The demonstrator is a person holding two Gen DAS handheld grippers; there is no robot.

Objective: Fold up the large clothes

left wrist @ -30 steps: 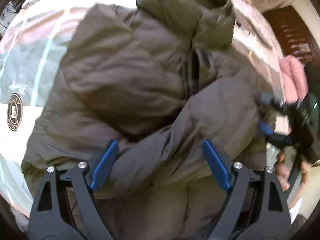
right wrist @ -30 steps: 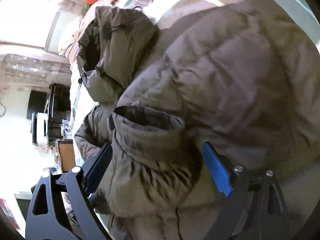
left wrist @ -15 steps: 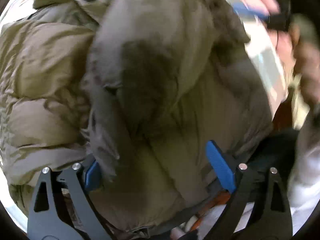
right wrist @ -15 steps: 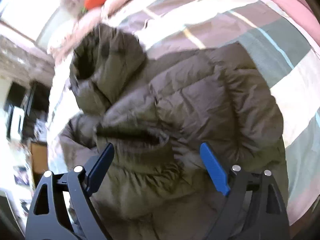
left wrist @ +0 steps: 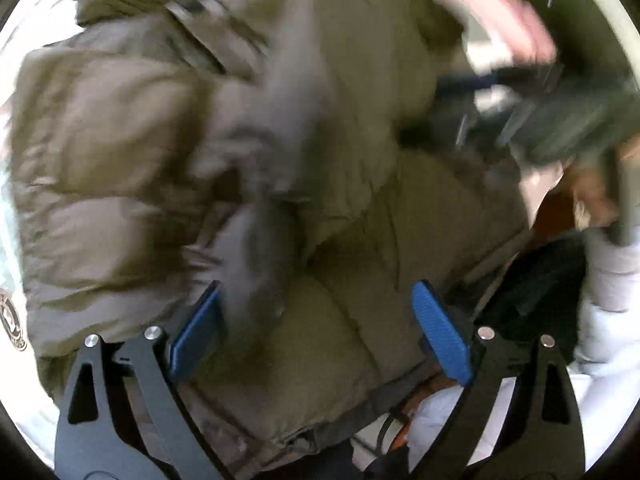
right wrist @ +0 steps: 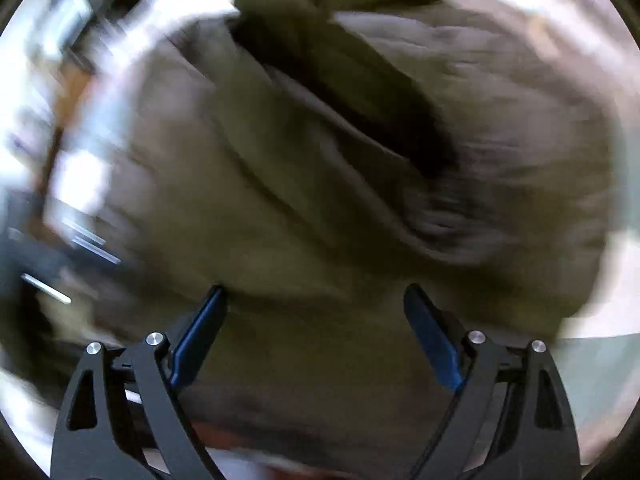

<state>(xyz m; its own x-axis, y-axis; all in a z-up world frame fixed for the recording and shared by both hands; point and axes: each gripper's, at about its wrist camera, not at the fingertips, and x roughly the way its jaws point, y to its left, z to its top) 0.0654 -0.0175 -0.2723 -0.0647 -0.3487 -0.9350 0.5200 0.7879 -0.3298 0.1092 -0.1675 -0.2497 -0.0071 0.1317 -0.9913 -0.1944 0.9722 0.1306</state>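
Observation:
An olive-brown puffer jacket (left wrist: 168, 152) fills the left wrist view, bunched up with its hem edge near the bottom. My left gripper (left wrist: 316, 332) is open, its blue pads (left wrist: 440, 336) spread wide over the jacket's quilted lower part. The right gripper shows blurred at the upper right of this view (left wrist: 560, 120), next to the jacket. In the right wrist view the jacket (right wrist: 320, 200) also fills the frame, blurred by motion, with a dark fold across it. My right gripper (right wrist: 316, 320) is open over the fabric.
The bed cover (right wrist: 592, 380) shows pale at the right edge of the right wrist view. Blurred furniture (right wrist: 48, 80) lies at the left. In the left wrist view the person's white sleeve (left wrist: 608, 320) and a pink cloth (left wrist: 500, 12) are at the right.
Both grippers have swung quickly over the jacket and both views are now blurred. The left gripper has moved from the sleeve to the jacket's lower part. Both stay open.

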